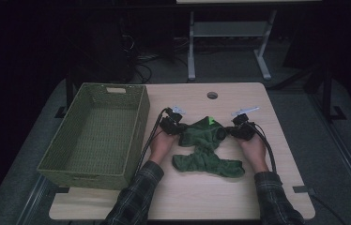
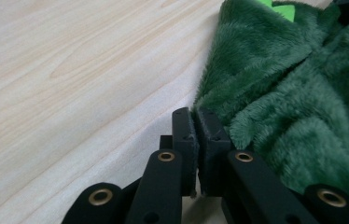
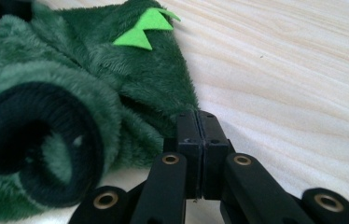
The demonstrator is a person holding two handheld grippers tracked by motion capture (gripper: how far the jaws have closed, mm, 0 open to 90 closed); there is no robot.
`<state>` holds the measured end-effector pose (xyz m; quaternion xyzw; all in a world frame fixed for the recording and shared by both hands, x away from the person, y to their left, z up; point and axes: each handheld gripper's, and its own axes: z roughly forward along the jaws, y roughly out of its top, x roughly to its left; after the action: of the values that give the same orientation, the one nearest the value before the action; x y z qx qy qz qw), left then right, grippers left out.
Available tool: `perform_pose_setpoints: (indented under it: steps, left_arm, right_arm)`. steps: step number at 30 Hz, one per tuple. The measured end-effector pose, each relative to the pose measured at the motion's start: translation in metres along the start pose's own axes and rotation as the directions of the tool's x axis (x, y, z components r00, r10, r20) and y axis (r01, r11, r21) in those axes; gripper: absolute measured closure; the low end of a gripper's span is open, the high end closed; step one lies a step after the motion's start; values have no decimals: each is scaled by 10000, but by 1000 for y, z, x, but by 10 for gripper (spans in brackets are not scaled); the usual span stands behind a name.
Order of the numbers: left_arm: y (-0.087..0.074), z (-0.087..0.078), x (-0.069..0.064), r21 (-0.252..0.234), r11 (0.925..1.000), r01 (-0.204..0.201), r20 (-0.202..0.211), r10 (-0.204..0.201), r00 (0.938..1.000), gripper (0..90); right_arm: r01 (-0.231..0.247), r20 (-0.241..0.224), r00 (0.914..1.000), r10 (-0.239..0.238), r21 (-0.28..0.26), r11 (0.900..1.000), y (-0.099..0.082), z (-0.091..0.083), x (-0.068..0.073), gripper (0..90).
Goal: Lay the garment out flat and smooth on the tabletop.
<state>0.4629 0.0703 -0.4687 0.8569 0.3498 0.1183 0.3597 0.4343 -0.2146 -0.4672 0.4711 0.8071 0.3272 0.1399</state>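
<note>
We are working a dark green plush garment (image 1: 206,150) lying just right of centre in the high view, on the wooden table (image 1: 277,112), with a woven basket (image 1: 141,117) standing empty at the left.

Our left gripper (image 1: 179,129) is sitting at the garment's left edge. In the left gripper view its jaws are drawn almost together at the bottom centre, with the fleece (image 2: 294,93) filling the right side of the frame and touching the right jaw; whether any fabric is actually pinched in the thin slit we cannot tell.

Our right gripper (image 1: 227,132) is at the garment's right edge. In the right gripper view its jaws are fully together at the bottom centre, just meeting the hem of the fleece (image 3: 154,84), below a bright green zigzag patch (image 3: 144,28), with a dark ribbed cuff (image 3: 37,144) curling at the lower left. Again, a real bite on the cloth is not clear.

What is worrying us: both grips look to be catching only the pile at the very edge, so as we are lifting or spreading, a side could slip free and the garment would sag or twist. The lower part is lying bunched toward the bottom of the high view, and it could drag or fold under itself. Pulling unevenly could also swing the cloth against the basket wall.
</note>
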Motion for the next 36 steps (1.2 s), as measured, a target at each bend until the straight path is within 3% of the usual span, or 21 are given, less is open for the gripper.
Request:
perform_pose_setpoints:
  steps: [3,6,10,13,17,23,28,36]
  left_arm:
    - [4,-6,0,-102,9997,210,-8,-210,9998,754]
    - [7,-14,-1,-191,9996,230,103,-228,9997,700]
    - [9,-27,-5,-286,9993,240,103,-237,9997,604]
    - [7,-36,-11,-168,9996,217,145,-215,9997,539]
    - [3,-52,-21,-315,9994,151,154,-147,9998,452]
    - [-1,-71,-31,-116,9999,39,237,-36,9997,349]
    - [-7,-82,-41,-189,9998,86,538,-76,9985,283]
    - [-37,-94,-59,-77,10000,-38,609,42,9981,158]
  right_arm:
    - [-70,66,10000,71,-113,9999,2,-3,-1,815]
    - [-224,-31,9997,222,-664,9975,5,-20,-3,736]
    - [-327,-172,9994,311,-1021,9942,7,-43,-7,674]
    - [-659,-458,9971,609,-1184,9908,5,-58,-7,635]
    - [-522,-552,9974,458,-1208,9913,1,-72,0,593]
    - [-487,-822,9959,380,-1314,9901,-9,-80,10,544]
    - [-399,-1113,9935,235,-1473,9883,-14,-81,17,520]
    - [5,-1516,9882,-243,-1554,9878,-17,-84,31,507]
